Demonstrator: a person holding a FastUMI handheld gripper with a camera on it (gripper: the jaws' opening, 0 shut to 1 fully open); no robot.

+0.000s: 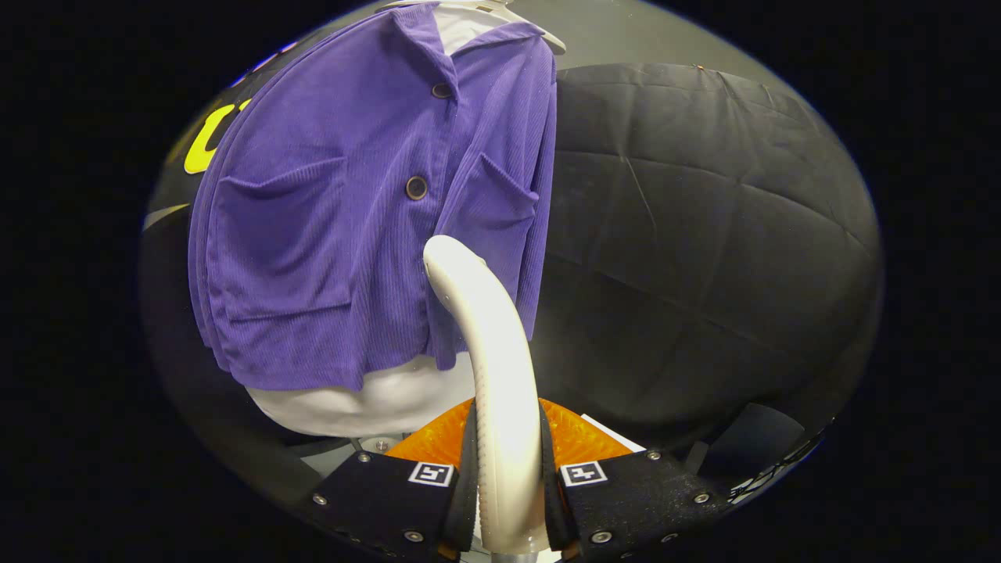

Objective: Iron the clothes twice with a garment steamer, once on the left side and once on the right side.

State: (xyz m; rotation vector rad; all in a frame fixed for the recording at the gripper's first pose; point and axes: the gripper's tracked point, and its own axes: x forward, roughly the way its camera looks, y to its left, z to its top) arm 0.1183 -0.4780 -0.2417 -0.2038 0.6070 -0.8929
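While the hand-held gripper (508,500) pinches the steamer (489,375), its head seemingly touches the shirt (328,234).

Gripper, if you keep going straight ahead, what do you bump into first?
Probably the purple shirt. The gripper is shut on the steamer, whose tip points at the shirt's lower front; depth is hard to judge.

light: bright, frontal | glare: steamer (500,375) | edges: fisheye-bent, dim | focus: sharp
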